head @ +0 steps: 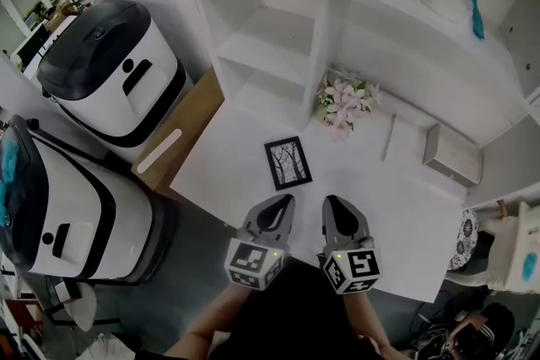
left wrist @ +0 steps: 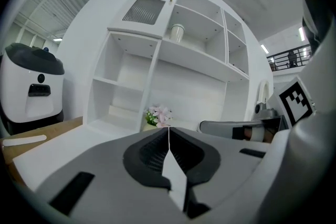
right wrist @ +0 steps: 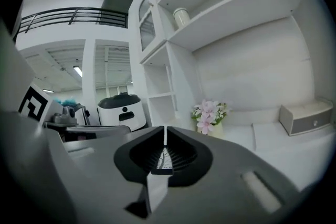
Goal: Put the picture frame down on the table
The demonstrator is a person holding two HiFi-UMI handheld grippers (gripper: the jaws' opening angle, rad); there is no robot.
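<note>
the picture frame (head: pixel 288 163) is seen lying flat, face up, on the white table (head: pixel 396 215), at abt 12 o'clock of the left gripper (head: pixel 281 201) and 11 o'clock of the right gripper (head: pixel 334 203), apart from both. both pairs of jaws are clenched w/ nothing between them, as shown in each gripper view. the task is judged done or nearly so. risk from here: the frame could be nudged toward the table edge at its 8 o'clock if a gripper is swung fwd low; the flowers (head: pixel 344 101) at its 1 o'clock could be tipped by an overreach.
</note>
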